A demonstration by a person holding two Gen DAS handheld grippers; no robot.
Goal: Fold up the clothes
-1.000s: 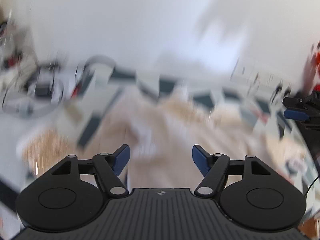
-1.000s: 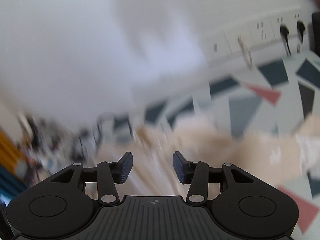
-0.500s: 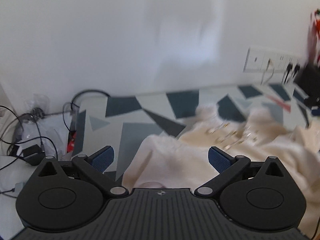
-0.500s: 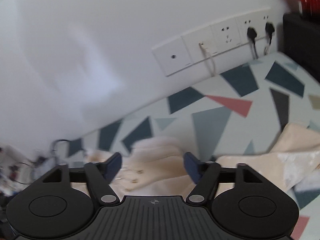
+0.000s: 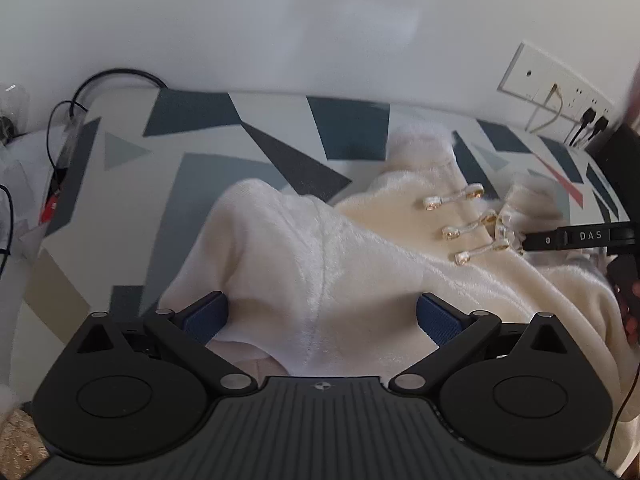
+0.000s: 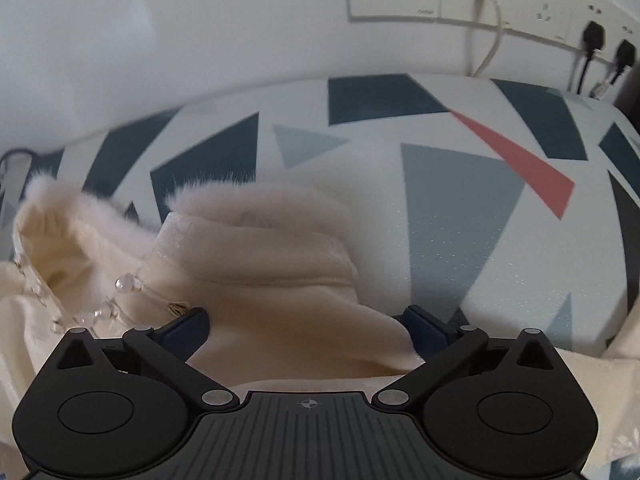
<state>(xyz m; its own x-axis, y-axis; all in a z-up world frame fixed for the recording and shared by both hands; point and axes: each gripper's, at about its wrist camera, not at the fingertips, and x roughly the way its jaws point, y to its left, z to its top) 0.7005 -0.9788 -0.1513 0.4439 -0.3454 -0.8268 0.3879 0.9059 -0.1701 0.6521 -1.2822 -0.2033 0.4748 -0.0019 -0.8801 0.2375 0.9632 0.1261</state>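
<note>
The cream fleece jacket [image 5: 320, 264] lies crumpled on the patterned table [image 5: 208, 172], soft, limp and bulky, best taken at its shoulder folds, where left gripper [image 5: 320, 316] stands released and right gripper [image 6: 308, 320] is opening, grasping nothing.

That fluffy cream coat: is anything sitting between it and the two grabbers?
Nothing visible. The left gripper has open jaws with the cream coat bunched between them; the right gripper's jaws are opening around another fold.
</note>
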